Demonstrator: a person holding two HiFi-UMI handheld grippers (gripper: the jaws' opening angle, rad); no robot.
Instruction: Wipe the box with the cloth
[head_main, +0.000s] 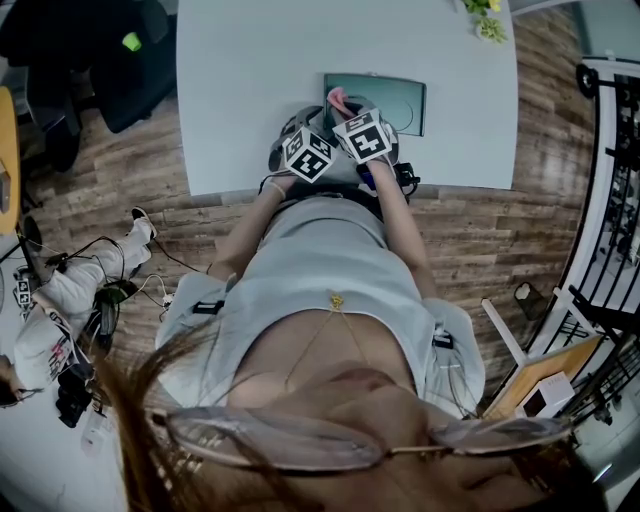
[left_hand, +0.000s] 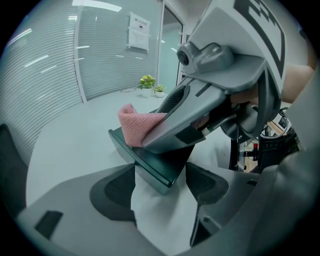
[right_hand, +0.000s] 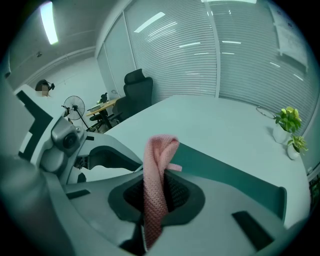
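At the far left of the head view I register a dark office chair (head_main: 110, 55) on the wood-plank floor (head_main: 110, 190), standing clear of the white bench (head_main: 250, 90). The left tool (left_hand: 161, 186) is held low over the bench near its front edge. Its jaws stand well apart; in the left gripper view one corner of the box (left_hand: 162, 162) projects into the gap between them, with bare bench visible on either side of that corner. I read no clamping contact, so this tool grips nothing. The box is a flat, dark green item lying on the bench close to the front edge, directly ahead of the person, and both tools are gathered at its near left corner. The pink cloth (right_hand: 159, 150) is folded into a narrow strip; its free end rises above the jaws and rests against the top of the box at that corner. The right tool (right_hand: 158, 200) sits just beside the left one and slightly further over the box. Its jaws are drawn together on the cloth, which is pinched between the pads. At the far right corner of the bench stand two small potted plants (head_main: 484, 20), well apart from the box.
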